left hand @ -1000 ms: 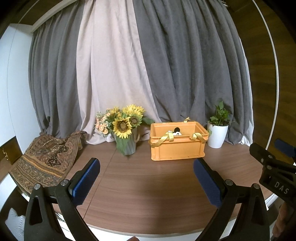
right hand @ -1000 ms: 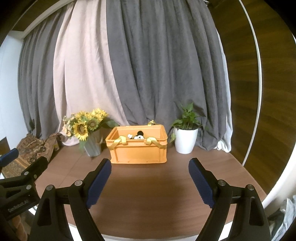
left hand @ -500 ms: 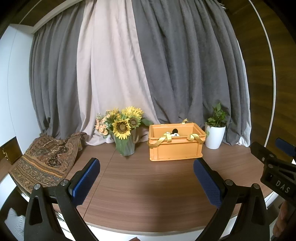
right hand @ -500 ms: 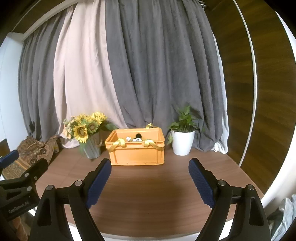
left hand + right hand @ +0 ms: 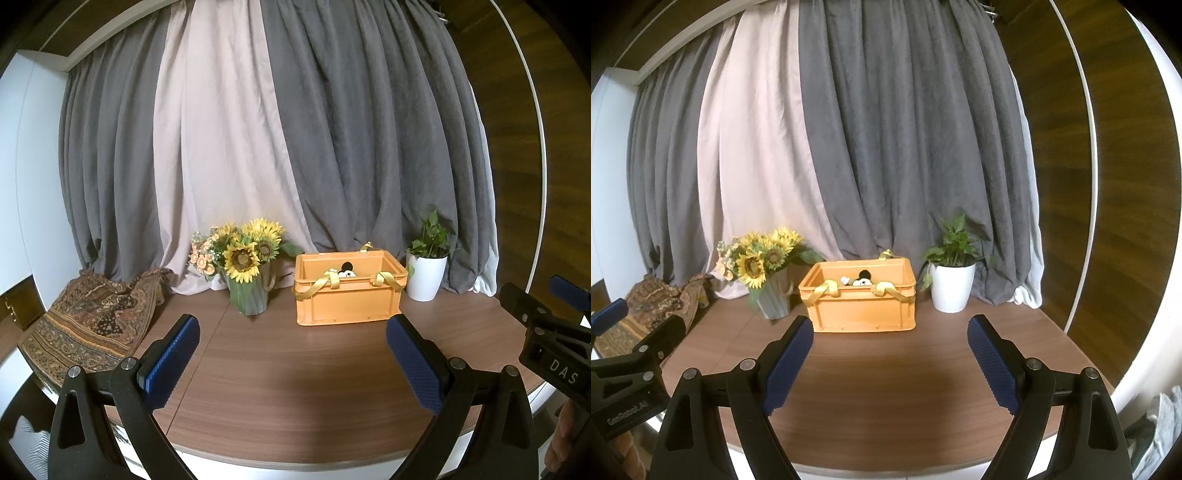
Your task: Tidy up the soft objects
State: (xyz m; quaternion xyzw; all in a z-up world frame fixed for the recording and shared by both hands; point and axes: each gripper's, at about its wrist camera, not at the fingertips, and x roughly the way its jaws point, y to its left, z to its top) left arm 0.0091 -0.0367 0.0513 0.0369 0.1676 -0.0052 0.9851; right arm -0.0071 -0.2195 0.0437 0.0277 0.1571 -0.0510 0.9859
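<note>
Right, writing first: "DAS" shows on your right tongs (image 5: 554,365) body in the left view; "GenRobot.AI" on your left tongs (image 5: 624,413) in the right view. Both tongs stand wide apart, w/ nothing between the pads, over the bench (image 5: 886,387). Orange crate (image 5: 860,306) sits at 12 o'clock, a black-and-white plush toy (image 5: 863,279) inside. Sunflowers (image 5: 757,258) at 11, potted plant (image 5: 951,280) at 1.

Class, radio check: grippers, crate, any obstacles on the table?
Left gripper open, empty. Right gripper open, empty. Orange crate at table's back, plush toy inside. Bare table between grippers and crate.
</note>
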